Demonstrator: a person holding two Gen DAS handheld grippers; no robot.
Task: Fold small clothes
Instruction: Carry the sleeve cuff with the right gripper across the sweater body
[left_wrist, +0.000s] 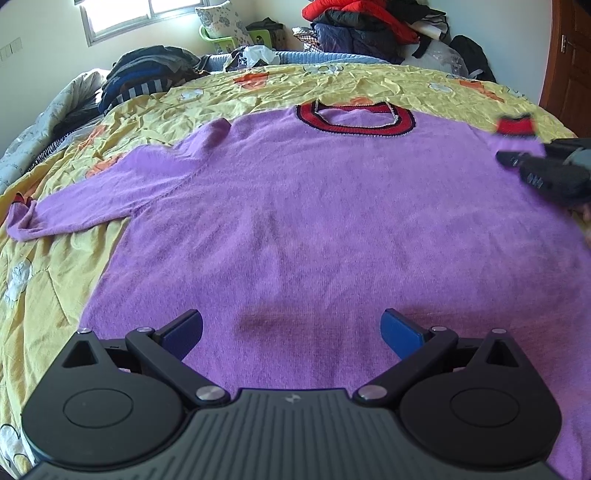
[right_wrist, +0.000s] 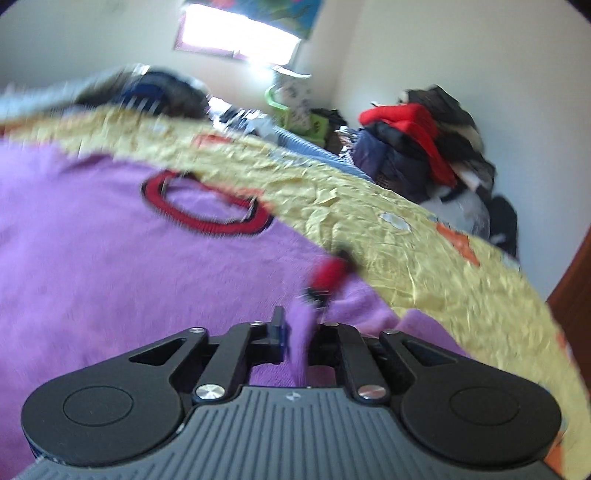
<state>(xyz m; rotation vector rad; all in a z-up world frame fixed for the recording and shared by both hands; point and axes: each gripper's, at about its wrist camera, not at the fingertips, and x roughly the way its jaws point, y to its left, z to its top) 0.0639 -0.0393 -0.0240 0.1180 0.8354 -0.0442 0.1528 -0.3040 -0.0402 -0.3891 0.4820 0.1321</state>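
Observation:
A purple knit sweater (left_wrist: 303, 206) with a red and dark collar (left_wrist: 354, 118) lies flat on the yellow bedspread (left_wrist: 122, 110). Its left sleeve (left_wrist: 96, 195) stretches out to the left. My left gripper (left_wrist: 291, 332) is open and empty, low over the sweater's hem. My right gripper (right_wrist: 297, 339) is shut on the sweater's right sleeve (right_wrist: 299, 332), whose red cuff (right_wrist: 328, 273) sticks up beyond the fingers. The right gripper also shows in the left wrist view (left_wrist: 517, 162), at the sweater's right edge, with the red cuff (left_wrist: 515, 125) beside it. The right wrist view is blurred.
Piles of clothes sit at the bed's far side: a dark striped heap (left_wrist: 147, 74) at left, a red and black pile (left_wrist: 369, 26) at right. A green chair with a pillow (left_wrist: 229, 29) stands by the window. A wooden door (left_wrist: 569, 55) is at far right.

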